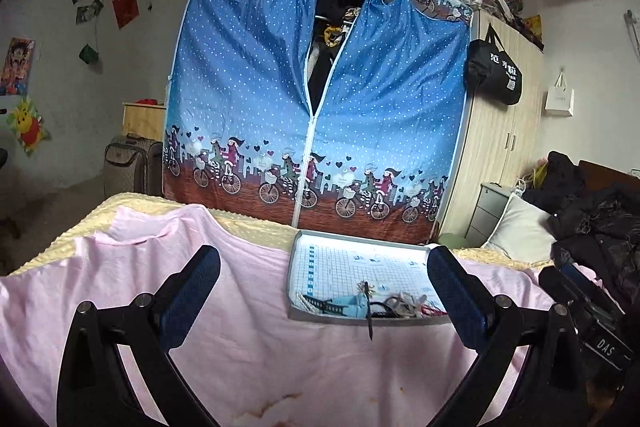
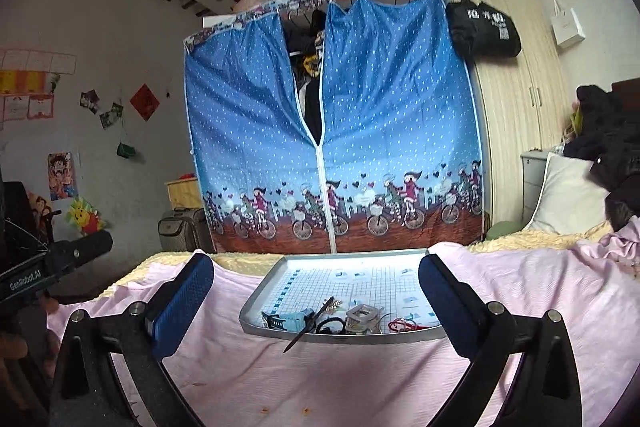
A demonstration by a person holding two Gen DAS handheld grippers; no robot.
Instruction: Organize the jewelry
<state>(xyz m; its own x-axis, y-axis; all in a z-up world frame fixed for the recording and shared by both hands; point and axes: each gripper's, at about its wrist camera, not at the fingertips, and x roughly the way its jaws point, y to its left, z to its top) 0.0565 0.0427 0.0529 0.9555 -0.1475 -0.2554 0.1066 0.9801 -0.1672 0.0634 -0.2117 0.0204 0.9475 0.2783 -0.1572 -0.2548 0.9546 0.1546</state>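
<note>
Pink blanket (image 2: 320,379): both grippers (jaws wide) face tray (image 2: 344,261).

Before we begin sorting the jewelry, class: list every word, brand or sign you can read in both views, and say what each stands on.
"GenRobot.AI": on the left gripper's black body, right wrist view.
"DAS": on the right gripper's black body, left wrist view; the rest is cut off.
Black bag on the wooden wardrobe: large white characters and a QR code, too blurred to read.
Tray: printed grid and small marks, too small to read.
Wall posters: no legible text.
</note>
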